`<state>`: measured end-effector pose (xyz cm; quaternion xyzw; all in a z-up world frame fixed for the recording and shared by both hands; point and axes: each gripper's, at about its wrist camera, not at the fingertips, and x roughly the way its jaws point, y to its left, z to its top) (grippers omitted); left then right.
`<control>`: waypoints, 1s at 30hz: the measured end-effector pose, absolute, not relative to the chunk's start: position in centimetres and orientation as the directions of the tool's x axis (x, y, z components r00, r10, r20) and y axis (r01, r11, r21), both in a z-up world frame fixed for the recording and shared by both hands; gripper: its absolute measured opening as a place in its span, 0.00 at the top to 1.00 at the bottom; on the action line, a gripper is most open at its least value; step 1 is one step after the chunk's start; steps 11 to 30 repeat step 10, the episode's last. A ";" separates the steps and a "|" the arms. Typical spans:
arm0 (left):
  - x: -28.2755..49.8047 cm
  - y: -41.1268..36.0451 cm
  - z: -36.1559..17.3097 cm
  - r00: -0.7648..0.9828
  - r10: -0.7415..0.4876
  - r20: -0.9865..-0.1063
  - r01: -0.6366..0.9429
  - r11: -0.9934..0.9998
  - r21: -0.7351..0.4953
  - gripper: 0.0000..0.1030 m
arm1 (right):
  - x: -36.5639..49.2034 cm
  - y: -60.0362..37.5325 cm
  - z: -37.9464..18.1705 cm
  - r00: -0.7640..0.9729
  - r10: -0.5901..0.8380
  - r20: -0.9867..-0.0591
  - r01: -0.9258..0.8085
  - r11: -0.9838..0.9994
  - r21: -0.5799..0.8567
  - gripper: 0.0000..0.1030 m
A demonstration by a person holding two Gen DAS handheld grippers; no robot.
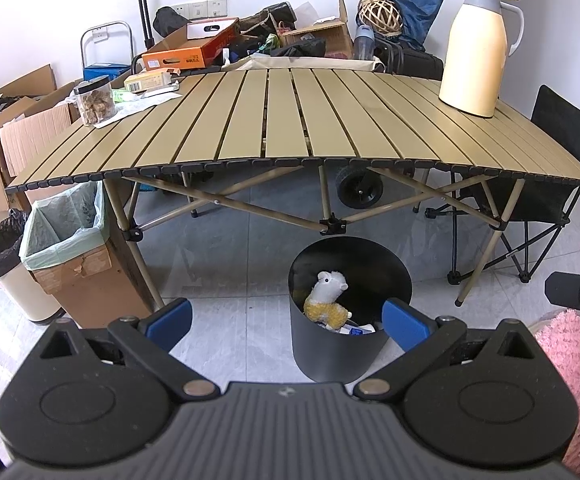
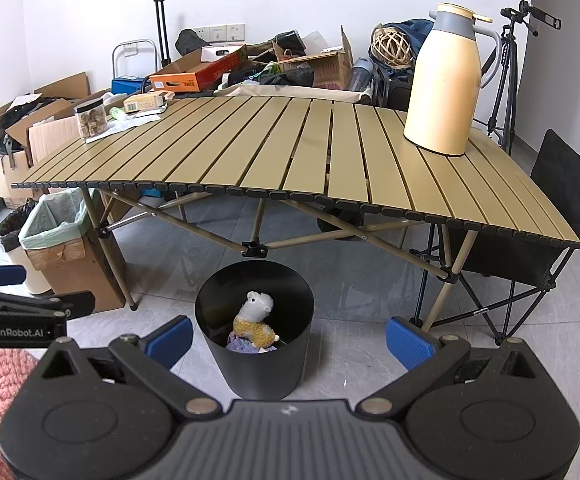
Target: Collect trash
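A round black bin (image 1: pixel 332 354) (image 2: pixel 255 364) stands on the grey tile floor in front of the slatted table. Inside it lies a plush llama (image 1: pixel 327 300) (image 2: pixel 255 320), grey-white with a yellow body, on top of some paper scraps. My left gripper (image 1: pixel 287 326) is open above the floor, its blue pads to either side of the bin, nothing between them. My right gripper (image 2: pixel 290 338) is open too, holding nothing, with the bin between and beyond its pads. The left gripper's body also shows at the left edge of the right wrist view.
The olive slatted folding table (image 1: pixel 290 120) (image 2: pixel 290 152) carries a cream thermos jug (image 1: pixel 476 46) (image 2: pixel 446 80), a jar of snacks (image 1: pixel 94 101) and small boxes. A lined cardboard box bin (image 1: pixel 67 236), a white bin (image 1: pixel 9 260), a black folding chair (image 1: pixel 550 184) and a pink rug (image 1: pixel 574 384) surround it.
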<state>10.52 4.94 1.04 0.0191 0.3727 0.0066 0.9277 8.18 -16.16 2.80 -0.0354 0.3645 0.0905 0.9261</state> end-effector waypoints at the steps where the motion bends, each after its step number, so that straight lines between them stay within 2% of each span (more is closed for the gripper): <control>1: 10.5 4.9 1.1 0.722 0.025 -0.691 0.003 0.999 0.039 0.00 | 8.2 -16.2 2.8 0.718 0.142 -0.682 -0.193 0.981 0.001 0.00; 30: 10.5 4.6 0.8 0.724 0.031 -0.689 0.007 0.999 0.053 0.00 | 8.2 -16.2 2.7 0.716 0.143 -0.684 -0.194 0.981 0.002 0.00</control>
